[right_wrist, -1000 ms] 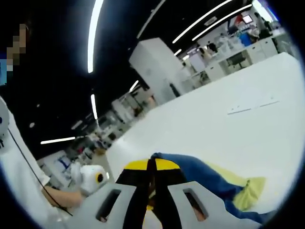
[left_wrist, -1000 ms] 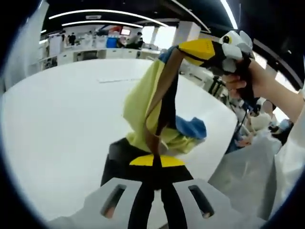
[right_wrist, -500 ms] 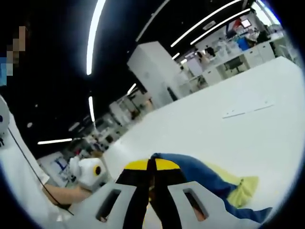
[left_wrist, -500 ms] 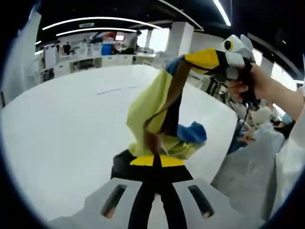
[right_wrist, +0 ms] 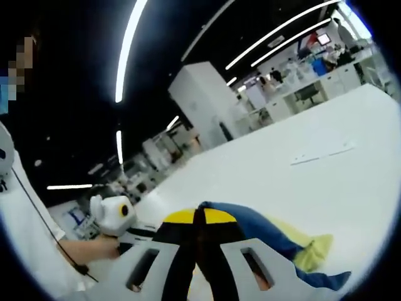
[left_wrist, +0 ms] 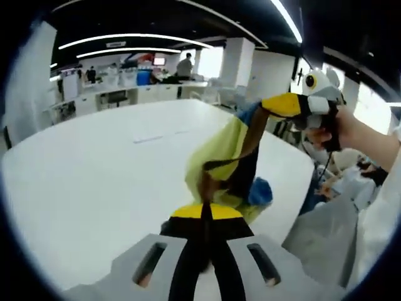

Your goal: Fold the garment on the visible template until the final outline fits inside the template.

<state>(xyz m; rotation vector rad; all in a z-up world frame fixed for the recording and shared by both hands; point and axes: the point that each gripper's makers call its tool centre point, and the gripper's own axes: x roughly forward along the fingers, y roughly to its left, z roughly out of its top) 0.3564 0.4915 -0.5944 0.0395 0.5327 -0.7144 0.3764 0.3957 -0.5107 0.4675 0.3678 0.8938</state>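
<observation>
**Garment held in air between both tools, above white desk**

Left gripper view:
- Left tool (left_wrist: 205, 213) at bottom centre, jaws pinched together on garment (left_wrist: 225, 157); dark fabric strip caught between the yellow tips.
- Garment yellow-green, with blue section and dark brown/black trim. Stretched from left tool up and right to right tool (left_wrist: 282, 105).
- Right tool enters from right, yellow jaw tips closed on upper edge of garment. Gripped by person's hand (left_wrist: 335, 128).
- Blue bunch of fabric hanging on lower right side, near left tool tips.
- Garment lifted off desk (left_wrist: 81, 182); cannot tell whether the lowest fold touches the surface.
- Faint thin marks on desk (left_wrist: 160, 136) well beyond garment; cannot tell if template outline.
- White sleeve and white-clad body at right edge.

Right gripper view:
- Right tool (right_wrist: 200, 221) at bottom centre, jaws clamped tight on blue edge of garment (right_wrist: 269, 235).
- Blue fabric running right from tips, yellow-green part (right_wrist: 310, 248) below and right of it, over desk (right_wrist: 313, 182).
- Same thin marks on desk (right_wrist: 322, 152) at upper right, well apart from garment.
- Left tool body (right_wrist: 109, 213) at lower left, white housing, held by person's hand (right_wrist: 100, 248); its jaws hidden here.
</observation>
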